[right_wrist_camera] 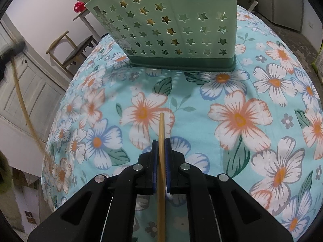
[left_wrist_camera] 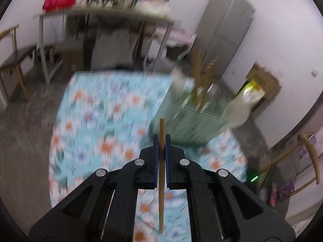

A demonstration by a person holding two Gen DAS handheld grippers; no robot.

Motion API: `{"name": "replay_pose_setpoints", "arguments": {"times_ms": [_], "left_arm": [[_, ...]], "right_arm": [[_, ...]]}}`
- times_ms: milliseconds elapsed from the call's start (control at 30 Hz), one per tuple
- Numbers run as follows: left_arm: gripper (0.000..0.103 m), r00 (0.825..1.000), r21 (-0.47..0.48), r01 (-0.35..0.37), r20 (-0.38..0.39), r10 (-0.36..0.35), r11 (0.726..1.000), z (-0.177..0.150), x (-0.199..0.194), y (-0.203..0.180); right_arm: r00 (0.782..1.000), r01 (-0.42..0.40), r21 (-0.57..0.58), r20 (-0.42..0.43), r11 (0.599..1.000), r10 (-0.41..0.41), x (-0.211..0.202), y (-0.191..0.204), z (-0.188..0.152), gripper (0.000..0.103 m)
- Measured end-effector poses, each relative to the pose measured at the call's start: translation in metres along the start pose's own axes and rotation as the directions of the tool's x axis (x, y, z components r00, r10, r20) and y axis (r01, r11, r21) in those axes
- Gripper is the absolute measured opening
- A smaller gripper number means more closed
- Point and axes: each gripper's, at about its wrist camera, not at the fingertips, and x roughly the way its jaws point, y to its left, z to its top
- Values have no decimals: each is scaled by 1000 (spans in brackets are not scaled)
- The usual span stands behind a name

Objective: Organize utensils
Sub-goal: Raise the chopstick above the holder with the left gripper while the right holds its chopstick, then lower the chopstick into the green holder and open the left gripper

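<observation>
While both tongs are clamped, we see the left tongs (left_wrist_camera: 161, 139) gripping one wooden chopstick (left_wrist_camera: 161, 161) lengthwise, tip forward above the floral table (left_wrist_camera: 97, 121); the right tongs (right_wrist_camera: 161, 143) grip another chopstick (right_wrist_camera: 161, 161), pointing toward the green holder (right_wrist_camera: 171, 30).

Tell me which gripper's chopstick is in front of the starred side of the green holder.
The right gripper: its chopstick points at the starred wall of the green holder straight ahead. The left gripper holds its chopstick with the holder off to its right.
</observation>
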Motion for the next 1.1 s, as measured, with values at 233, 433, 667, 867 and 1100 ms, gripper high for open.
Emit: {"name": "replay_pose_setpoints", "arguments": {"times_ms": [233,433,667,867,1100], "left_arm": [[4,961,91,86,255,-107,992,53,-40,-51],[4,916,125,134,362,-171,983,88,-37,-76],[4,915,124,92,381,-133,988,105,9,-89],[5,949,125,49,304,-85,991,79,68,-84],[27,936,92,72,337,-99,993,57,51,-68]], "right_arm": [[1000,-6,6,-1,1000,6,0,-1,0,7],[1000,-8,8,-3,1000,8,0,-1,0,7],[1000,-12,12,-5,1000,12,0,-1,1,7],[1000,-13,16,-4,1000,13,-1,-2,0,7],[1000,-17,22,6,1000,17,-4,-3,1,7]]}}
